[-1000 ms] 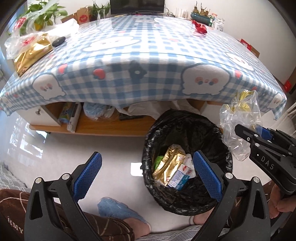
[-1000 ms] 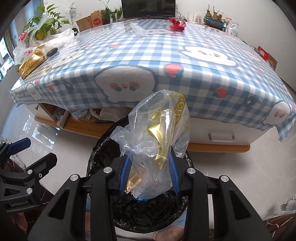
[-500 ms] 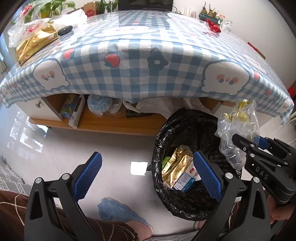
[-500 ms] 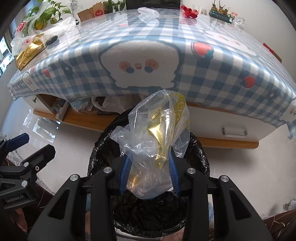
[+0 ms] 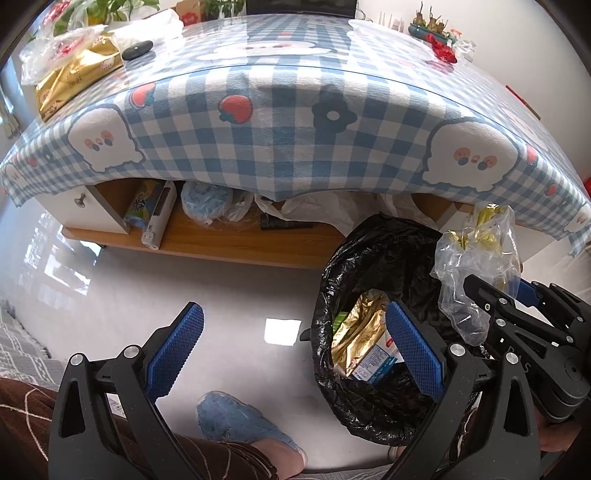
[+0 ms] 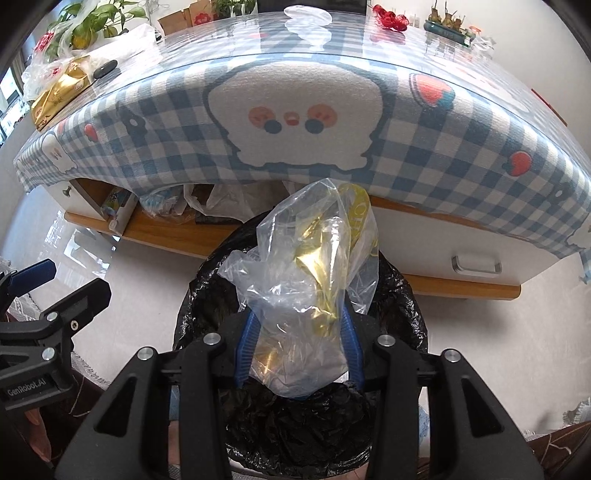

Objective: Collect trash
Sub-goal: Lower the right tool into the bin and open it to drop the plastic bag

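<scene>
My right gripper point(image 6: 298, 347) is shut on a crumpled clear plastic bag with gold foil inside point(image 6: 310, 280) and holds it just above the black-lined trash bin point(image 6: 399, 317). The same bag point(image 5: 476, 266) and the right gripper point(image 5: 517, 314) show at the right of the left wrist view, over the bin point(image 5: 369, 266). The bin holds a gold wrapper point(image 5: 354, 328) and a small carton point(image 5: 376, 363). My left gripper point(image 5: 295, 350) is open and empty, low over the floor left of the bin.
A table with a blue checked cloth point(image 5: 280, 122) stands behind the bin, with a gold packet point(image 5: 74, 74), a dark object point(image 5: 137, 50) and a clear wrapper point(image 6: 306, 16) on it. A wooden shelf point(image 5: 221, 247) below holds bags. A slippered foot point(image 5: 240, 421) is near.
Both grippers have come lower and closer to the bin. The right gripper still holds the plastic bag over the bin's mouth. The left gripper stays open.
</scene>
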{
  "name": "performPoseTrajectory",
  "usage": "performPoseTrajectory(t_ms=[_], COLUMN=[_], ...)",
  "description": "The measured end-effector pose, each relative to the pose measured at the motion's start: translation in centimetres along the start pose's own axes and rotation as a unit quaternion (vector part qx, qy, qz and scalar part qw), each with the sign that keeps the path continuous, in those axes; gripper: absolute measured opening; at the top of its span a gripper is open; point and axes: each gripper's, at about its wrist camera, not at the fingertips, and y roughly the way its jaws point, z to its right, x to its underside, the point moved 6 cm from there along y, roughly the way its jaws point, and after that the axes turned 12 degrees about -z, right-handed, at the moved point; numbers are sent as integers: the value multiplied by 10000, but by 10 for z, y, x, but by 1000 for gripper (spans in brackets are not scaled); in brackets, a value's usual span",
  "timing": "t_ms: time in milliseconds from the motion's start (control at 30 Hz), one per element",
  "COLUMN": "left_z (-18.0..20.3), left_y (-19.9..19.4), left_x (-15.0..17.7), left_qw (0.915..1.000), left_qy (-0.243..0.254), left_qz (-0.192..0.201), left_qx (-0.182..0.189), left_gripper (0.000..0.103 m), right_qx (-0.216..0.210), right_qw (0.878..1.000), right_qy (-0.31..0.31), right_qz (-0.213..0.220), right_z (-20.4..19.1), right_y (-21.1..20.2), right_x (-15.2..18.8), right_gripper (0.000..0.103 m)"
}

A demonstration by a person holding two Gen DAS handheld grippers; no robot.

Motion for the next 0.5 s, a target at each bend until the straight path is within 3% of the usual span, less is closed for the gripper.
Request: performPoseTrajectory(t_ms=[167, 333, 500], left_z=[1, 0, 1], left_y=[-1, -3, -12], left_x=[1, 0, 0], left_qw=[10000, 10000, 10000], left_qy=[24, -22, -26], left_qz=[2, 16, 71], left_qx=[-6, 3, -36], left_gripper=[97, 97, 97], right_qx=[12, 48, 82], right_qw=[10000, 9998, 9992], right_qy=[3, 60, 162], right_qz=[47, 194, 354], right_z=[1, 5, 14], right_y=[-4, -14, -29], right_x=[-2, -3, -5], right_gripper=[44, 63, 75])
